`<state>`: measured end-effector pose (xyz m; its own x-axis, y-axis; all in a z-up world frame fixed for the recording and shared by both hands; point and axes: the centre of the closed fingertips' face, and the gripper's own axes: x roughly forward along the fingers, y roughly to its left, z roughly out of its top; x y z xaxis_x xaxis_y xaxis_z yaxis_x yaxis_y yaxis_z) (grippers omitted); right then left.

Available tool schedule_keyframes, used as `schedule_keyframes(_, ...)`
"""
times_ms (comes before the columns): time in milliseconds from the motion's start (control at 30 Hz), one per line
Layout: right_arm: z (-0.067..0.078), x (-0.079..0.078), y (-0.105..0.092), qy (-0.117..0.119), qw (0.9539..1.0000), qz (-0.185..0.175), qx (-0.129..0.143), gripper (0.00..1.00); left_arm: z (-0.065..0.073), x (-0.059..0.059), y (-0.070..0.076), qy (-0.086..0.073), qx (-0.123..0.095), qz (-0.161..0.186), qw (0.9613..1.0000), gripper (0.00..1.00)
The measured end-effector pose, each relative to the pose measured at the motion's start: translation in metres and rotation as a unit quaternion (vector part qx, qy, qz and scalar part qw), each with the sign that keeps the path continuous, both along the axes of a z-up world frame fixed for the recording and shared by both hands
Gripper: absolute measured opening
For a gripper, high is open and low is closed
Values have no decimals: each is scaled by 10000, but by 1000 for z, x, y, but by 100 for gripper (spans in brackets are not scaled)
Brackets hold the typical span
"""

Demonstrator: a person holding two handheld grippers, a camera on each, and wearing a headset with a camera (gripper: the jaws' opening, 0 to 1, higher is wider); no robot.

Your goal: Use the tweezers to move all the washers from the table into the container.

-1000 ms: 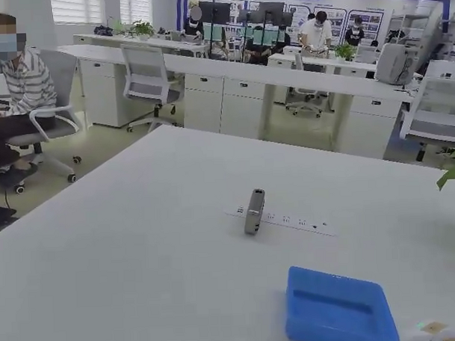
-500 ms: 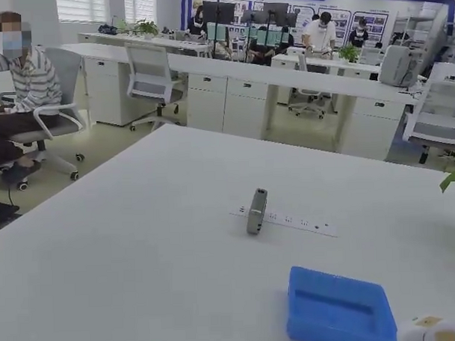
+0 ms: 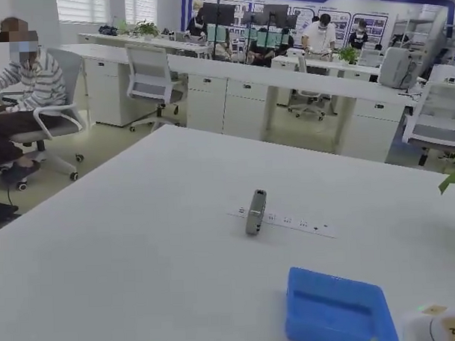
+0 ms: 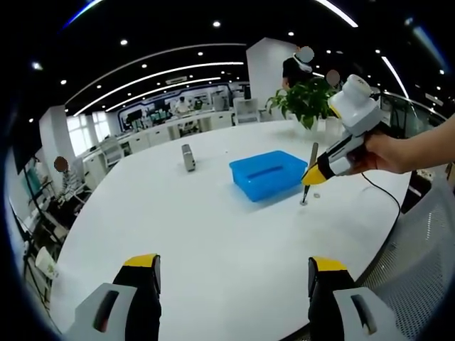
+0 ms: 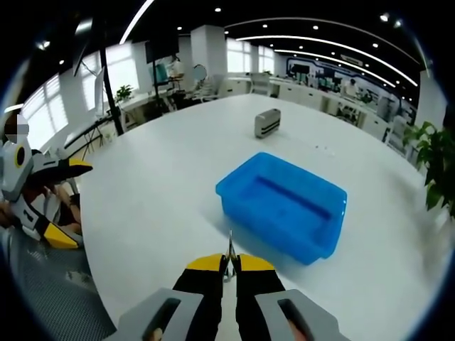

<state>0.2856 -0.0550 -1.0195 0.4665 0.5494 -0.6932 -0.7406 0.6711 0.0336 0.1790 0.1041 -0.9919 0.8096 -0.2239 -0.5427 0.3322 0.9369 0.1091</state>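
The blue container (image 3: 337,312) sits on the white table (image 3: 140,248), low and right in the head view, with a gripper's white body (image 3: 442,329) just right of it. In the right gripper view, my right gripper (image 5: 228,264) is shut on the thin metal tweezers (image 5: 229,245), which point at the container (image 5: 282,204) a short way ahead. From the left gripper view, the tweezers (image 4: 311,170) hang tip down, touching or almost touching the table right of the container (image 4: 269,172). A tiny speck (image 4: 316,195) lies beside the tip, too small to identify. My left gripper (image 4: 233,273) is open and holds nothing.
A small grey box (image 3: 255,211) stands by flush sockets (image 3: 300,224) in the tabletop beyond the container. A potted plant (image 4: 302,99) stands at the table's far side. Office chairs (image 3: 153,83), desks and seated people lie beyond the table.
The head camera has shifted slightly. A gripper's white body has come up into the bottom right corner. The container and grey box have not moved.
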Motion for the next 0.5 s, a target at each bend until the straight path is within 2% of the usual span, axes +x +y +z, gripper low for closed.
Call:
schedule_keyframes(167, 9, 1, 2, -69, 9999, 77, 21, 1, -1, 0, -1, 40, -27, -12, 10000, 87)
schedule_keyframes(500, 36, 14, 4, -407, 9989, 211, -9, 1, -1, -1, -2, 61, -88, -34, 9999, 87)
